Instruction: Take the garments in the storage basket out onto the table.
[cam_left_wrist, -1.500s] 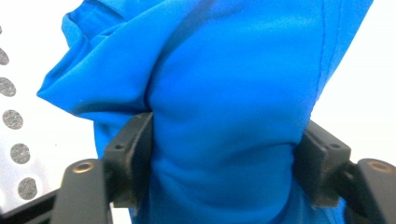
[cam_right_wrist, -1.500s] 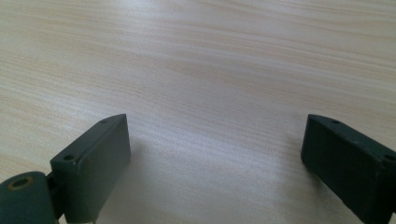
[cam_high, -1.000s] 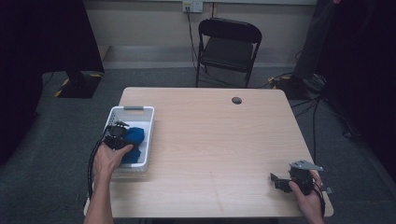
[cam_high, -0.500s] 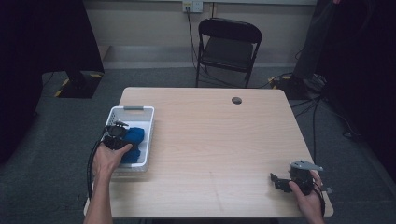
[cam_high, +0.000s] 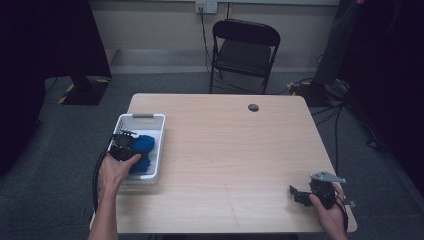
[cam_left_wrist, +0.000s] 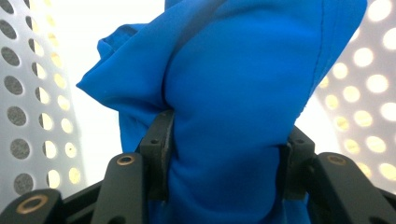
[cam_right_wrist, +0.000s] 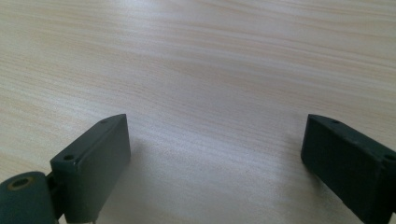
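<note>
I have the blue cloth (cam_left_wrist: 233, 93) pinched between my left gripper's (cam_high: 123, 146) jaws, down inside the white perforated basket (cam_high: 150, 120) near the table's (cam_high: 240, 150) left edge. Grasp looks done; lifting it out remains. My right gripper (cam_high: 300, 194) rests open by the near right corner.

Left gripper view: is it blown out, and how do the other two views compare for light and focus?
Left gripper view: basket walls glare white, cloth sharp and well lit. High view: dim, room edges nearly black, table evenly lit. Right gripper view: table grain soft farther off, faint shadows under the jaws.
</note>
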